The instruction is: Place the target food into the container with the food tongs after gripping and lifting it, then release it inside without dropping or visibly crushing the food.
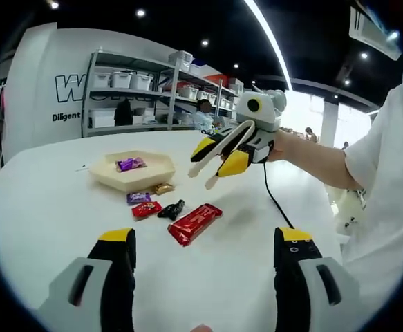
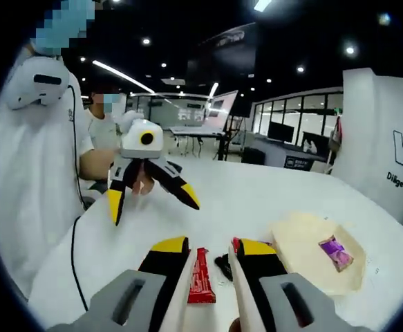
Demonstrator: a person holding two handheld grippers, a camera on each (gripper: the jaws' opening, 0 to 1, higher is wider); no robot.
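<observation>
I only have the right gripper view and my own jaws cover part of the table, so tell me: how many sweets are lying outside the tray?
Observer: Five lie outside the tray: a gold sweet, a purple sweet, a small red sweet, a black sweet and the long red bar.
Operator: Which is closest to the tray?
Observer: The gold sweet, right beside the tray's rim.
Operator: Are my tongs touching anything?
Observer: No. The left gripper view shows the tongs in the right gripper above the table, tips apart and empty.
</observation>
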